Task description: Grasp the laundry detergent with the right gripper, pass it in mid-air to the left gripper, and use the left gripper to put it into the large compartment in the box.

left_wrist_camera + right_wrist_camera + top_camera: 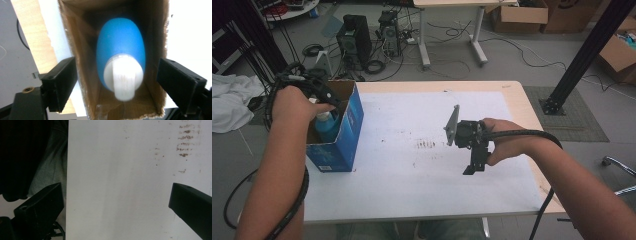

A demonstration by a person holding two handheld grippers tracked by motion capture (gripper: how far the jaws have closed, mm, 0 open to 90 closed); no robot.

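Blue cardboard, open at the top, made up the one box [343,131] under your left claw [323,100] in the high view, and one blue plastic bottle with a white cap [326,125] stood inside it, directly below that claw. Your right claw [473,167] hung over the white table top [402,165], well to the right of the box, with nothing beneath it.

Looking along your left claw [117,82], you had the jaws apart, one to each side of the bottle [120,50], neither pad touching it; the brown inner walls of the box [82,62] ran just inside the left pad. I judge the risk here to be a jaw catching the box rim as you lift away, which could tip the box and the bottle with it.

Along your right claw [116,202], the jaws stood wide apart over bare table [120,182], a few brown stains [186,141] ahead of them.

Count: one box, one bottle, two claws.
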